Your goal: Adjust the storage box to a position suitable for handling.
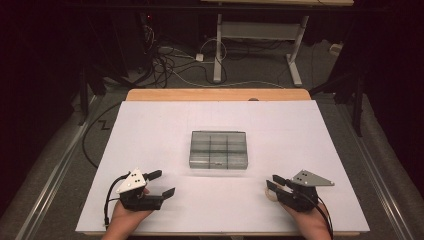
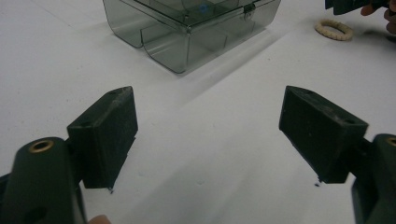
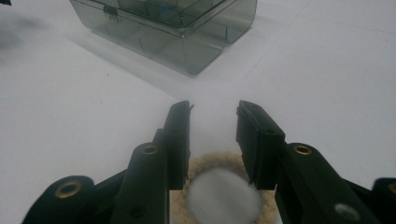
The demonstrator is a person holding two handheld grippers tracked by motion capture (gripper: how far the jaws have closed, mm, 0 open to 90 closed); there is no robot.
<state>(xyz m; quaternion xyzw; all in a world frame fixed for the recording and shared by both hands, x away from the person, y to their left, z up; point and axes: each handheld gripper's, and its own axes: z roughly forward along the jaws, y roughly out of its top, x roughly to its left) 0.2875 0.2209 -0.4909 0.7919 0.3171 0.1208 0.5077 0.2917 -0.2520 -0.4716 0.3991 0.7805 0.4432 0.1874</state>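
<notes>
Looking down from the high view, I see my left gripper [image 1: 162, 183] resting on the white counter [image 1: 150, 130] with its jaws spread wide and nothing between them. My right gripper [image 1: 272, 182] sits at the opposite near corner, its jaws parted a little and released, standing above a cream rope ring [image 3: 219, 191] that lies flat on the counter beneath them, not pinched. Between and beyond both grippers, near the middle of the counter, stands a smoky clear plastic box [image 1: 218, 149] with compartments, its lid shut and latched.
</notes>
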